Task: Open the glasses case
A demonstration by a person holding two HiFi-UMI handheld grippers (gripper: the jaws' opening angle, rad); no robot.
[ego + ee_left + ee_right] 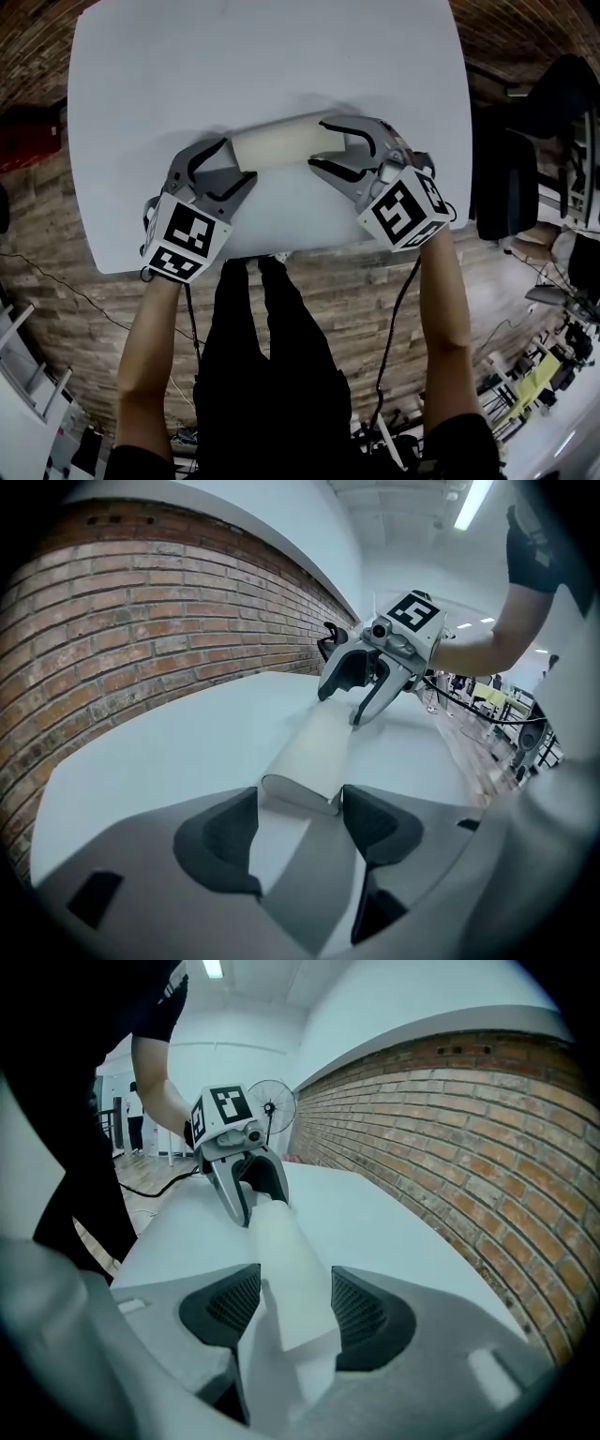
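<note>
**Asker:** Where is the glasses case, and which way does it lie?

**Operator:** The white glasses case (277, 142) lies closed on the white surface (187, 66), straight in front of me. Its long axis runs left to right, with the right end angled slightly away from me.

**Asker:** And your two grippers?

**Operator:** There is one at each end, and they face each other along that axis. My left gripper (239, 159) has only the left end of the case between the tips of its jaws. The jaws look closed against the two long sides. My right gripper (317, 142) reaches further over the right end. Its jaws stand wide, one on each long side and close to the case, but I see no firm pinch.

**Asker:** What does the next move depend on?

**Operator:** Both grippers are lined up with the case's length, so I judge that the left should hold it steady while the right works the lid. I cannot see the seam or the hinge from here.
</note>
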